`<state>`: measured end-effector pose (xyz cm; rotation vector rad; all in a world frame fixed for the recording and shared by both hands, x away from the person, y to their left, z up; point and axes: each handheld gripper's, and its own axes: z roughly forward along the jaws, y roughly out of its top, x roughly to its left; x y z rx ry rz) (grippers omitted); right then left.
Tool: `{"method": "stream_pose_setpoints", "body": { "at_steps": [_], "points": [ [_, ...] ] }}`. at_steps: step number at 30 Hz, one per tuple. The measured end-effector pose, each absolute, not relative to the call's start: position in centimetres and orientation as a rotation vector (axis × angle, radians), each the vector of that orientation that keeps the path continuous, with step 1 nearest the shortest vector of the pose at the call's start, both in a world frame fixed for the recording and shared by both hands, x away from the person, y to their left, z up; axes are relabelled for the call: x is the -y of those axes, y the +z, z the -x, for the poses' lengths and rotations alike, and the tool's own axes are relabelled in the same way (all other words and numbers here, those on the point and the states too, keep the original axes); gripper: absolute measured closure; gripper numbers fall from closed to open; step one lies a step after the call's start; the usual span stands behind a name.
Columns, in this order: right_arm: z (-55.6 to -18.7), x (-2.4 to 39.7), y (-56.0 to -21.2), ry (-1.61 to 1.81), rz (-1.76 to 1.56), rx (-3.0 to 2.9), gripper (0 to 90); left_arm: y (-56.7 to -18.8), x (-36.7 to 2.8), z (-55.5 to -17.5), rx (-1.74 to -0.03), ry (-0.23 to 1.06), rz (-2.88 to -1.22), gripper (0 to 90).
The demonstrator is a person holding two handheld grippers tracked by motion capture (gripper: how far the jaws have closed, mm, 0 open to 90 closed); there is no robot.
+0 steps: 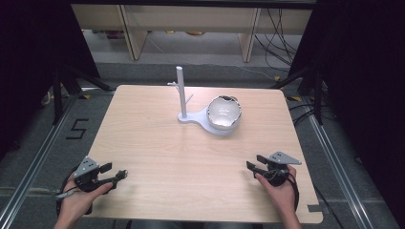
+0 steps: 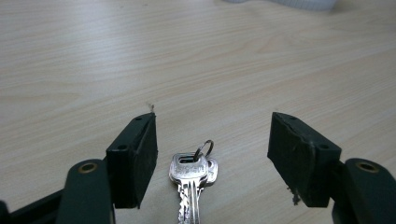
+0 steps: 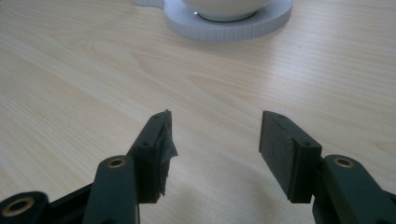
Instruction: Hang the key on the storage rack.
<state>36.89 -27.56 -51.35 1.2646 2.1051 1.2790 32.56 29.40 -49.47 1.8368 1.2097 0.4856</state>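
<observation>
Silver keys (image 2: 190, 186) on a small metal ring are seen lying flat on the pale wooden tabletop (image 1: 157, 143), between the spread jaws of the left gripper (image 2: 212, 154) in the left gripper view; neither jaw is touching them. In the high view the keys (image 1: 122, 174) are found near the tabletop's near left corner, just ahead of the left gripper (image 1: 109, 172). That gripper is held low at the near left edge by the person's left hand (image 1: 79, 198), the forearm coming in from the bottom, the jaws pointed rightward along the near edge. The right gripper (image 1: 254, 164) is held by the right hand (image 1: 279, 188) near the near right corner, its jaws pointed left and slightly away; in the right gripper view the right gripper (image 3: 215, 140) is shown wide open with only bare wood between the jaws. Toward the far middle of the tabletop a white stand with an upright post and side pegs (image 1: 182, 93) is set, and a white bowl with a glossy interior (image 1: 224, 112) rests on the stand's round base.
</observation>
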Motion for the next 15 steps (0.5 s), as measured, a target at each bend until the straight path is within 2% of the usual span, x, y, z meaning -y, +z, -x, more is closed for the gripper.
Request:
{"method": "stream_pose_setpoints", "body": {
  "at_steps": [3,9,12,15],
  "points": [
    [-37.2,27.7,-51.5,1.276,-1.215,-2.102,45.4,-49.1,-29.3,-33.1,-1.221,0.473,-1.876,34.1],
    [-37.2,27.8,-51.4,1.272,-1.212,-2.109,45.3,-47.1,-29.6,-35.1,-1.233,0.406,-2.127,34.6],
    [-37.1,27.7,-51.4,1.267,-1.242,-2.117,45.3,-46.6,-29.4,-35.7,-1.236,0.376,-2.155,34.4],
    [-37.1,27.5,-51.4,1.255,-1.236,-2.117,45.1,-45.8,-29.1,-36.9,-1.227,0.236,-2.304,34.0]
  ]
}}
